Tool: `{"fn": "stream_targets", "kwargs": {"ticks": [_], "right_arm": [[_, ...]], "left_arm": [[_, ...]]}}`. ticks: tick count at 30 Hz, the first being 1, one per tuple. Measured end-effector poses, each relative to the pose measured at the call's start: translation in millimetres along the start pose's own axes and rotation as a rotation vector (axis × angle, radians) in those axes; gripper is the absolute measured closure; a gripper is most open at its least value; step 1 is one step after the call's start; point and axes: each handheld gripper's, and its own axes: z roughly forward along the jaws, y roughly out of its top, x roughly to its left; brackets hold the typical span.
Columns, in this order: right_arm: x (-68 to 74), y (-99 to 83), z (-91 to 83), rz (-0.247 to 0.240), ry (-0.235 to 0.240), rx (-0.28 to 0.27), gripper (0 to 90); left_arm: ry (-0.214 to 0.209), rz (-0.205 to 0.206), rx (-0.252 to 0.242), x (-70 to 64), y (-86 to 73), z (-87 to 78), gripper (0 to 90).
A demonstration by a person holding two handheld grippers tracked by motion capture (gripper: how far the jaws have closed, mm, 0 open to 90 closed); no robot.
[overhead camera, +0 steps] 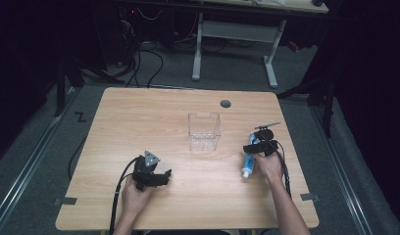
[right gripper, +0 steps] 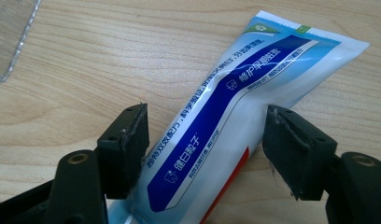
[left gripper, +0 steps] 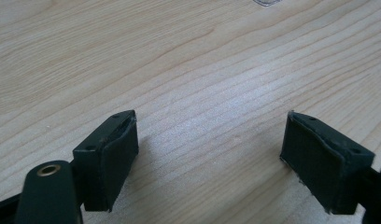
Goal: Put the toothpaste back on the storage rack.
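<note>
A white and blue toothpaste tube [overhead camera: 248, 164] lies flat on the wooden table [overhead camera: 139, 112] at the right, its cap towards the person. My right gripper [overhead camera: 259, 146] is over the tube's far half. In the right gripper view the toothpaste tube [right gripper: 212, 126] runs between the jaws, which stand open on either side and close against its edges; the tube is not squeezed. My left gripper [overhead camera: 156, 178] rests low at the front left, and in its own view the left gripper [left gripper: 209, 149] is open over bare wood.
A clear plastic box [overhead camera: 204, 131] stands open-topped at the table's middle, between the two grippers; its edge [right gripper: 11, 42] shows in the right gripper view. A round cable hole [overhead camera: 225, 104] sits near the far edge. Cables trail from both grippers towards the front edge.
</note>
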Motion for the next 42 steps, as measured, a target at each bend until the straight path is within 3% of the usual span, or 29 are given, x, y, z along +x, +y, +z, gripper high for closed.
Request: {"fn": "stream_targets", "kwargs": {"ticks": [8, 17, 21, 25, 30, 42], "right_arm": [[3.9, 4.2, 0.9, -0.032, -0.023, 0.029, 41.7], [5.2, 5.0, 0.3, -0.056, -0.005, 0.061, 51.4], [9.3, 6.4, 0.4, -0.092, -0.011, 0.091, 54.9], [14.2, 9.0, 0.9, -0.132, -0.036, 0.115, 56.1], [16.5, 12.0, 2.4, -0.148, -0.049, 0.130, 58.2], [21.9, 29.4, 13.5, -0.146, -0.069, 0.190, 50.7]], "left_arm": [[0.000, 0.000, 0.000, 0.0, 0.0, 0.0, 18.9], [0.000, 0.000, 0.000, 0.0, 0.0, 0.0, 18.9], [0.000, 0.000, 0.000, 0.0, 0.0, 0.0, 18.9], [0.000, 0.000, 0.000, 0.0, 0.0, 0.0, 18.9], [0.000, 0.000, 0.000, 0.0, 0.0, 0.0, 18.9], [0.000, 0.000, 0.000, 0.0, 0.0, 0.0, 18.9]]}}
